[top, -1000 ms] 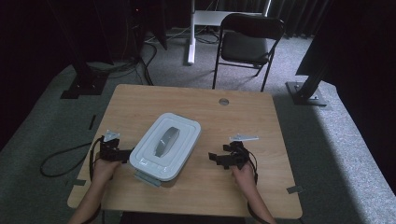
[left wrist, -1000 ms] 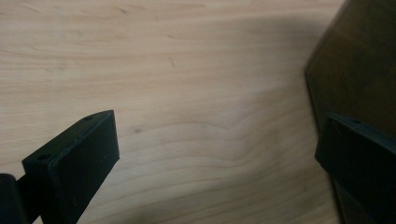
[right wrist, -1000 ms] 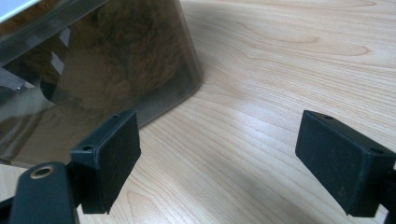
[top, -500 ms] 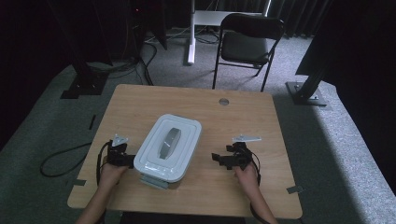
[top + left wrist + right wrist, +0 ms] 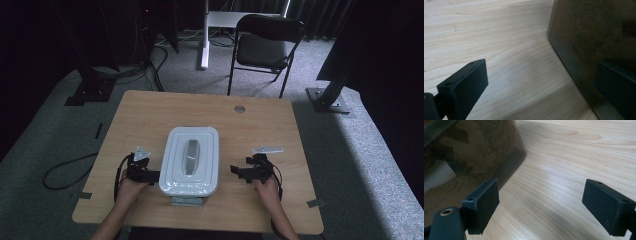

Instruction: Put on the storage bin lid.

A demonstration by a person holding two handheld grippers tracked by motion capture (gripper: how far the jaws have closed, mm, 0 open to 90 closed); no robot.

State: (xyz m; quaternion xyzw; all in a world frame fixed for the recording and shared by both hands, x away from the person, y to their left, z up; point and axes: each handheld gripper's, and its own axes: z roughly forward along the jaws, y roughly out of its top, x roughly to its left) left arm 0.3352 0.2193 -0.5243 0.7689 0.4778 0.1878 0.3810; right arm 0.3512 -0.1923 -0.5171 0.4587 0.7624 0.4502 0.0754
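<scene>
My left tool (image 5: 150,175), jaws spread, sits just beside the box's (image 5: 190,162) left wall, nearer than my open right tool (image 5: 240,172).

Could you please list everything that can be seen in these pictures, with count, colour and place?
White rectangular plastic lidded box with a grey handle: one, white, near the front middle of the table, between the two grippers.
Light wooden square table: one, pale wood, centre of the high view.
Round metal grommet: one, grey, in the tabletop near its far edge.
Black folding chair: one, black, on the carpet beyond the table.
Black floor cable: one, black, on the carpet left of the table.
Left hand-held gripper: one, black, jaws open, at the box's left side.
Right hand-held gripper: one, black, jaws open, right of the box, apart from it.
</scene>
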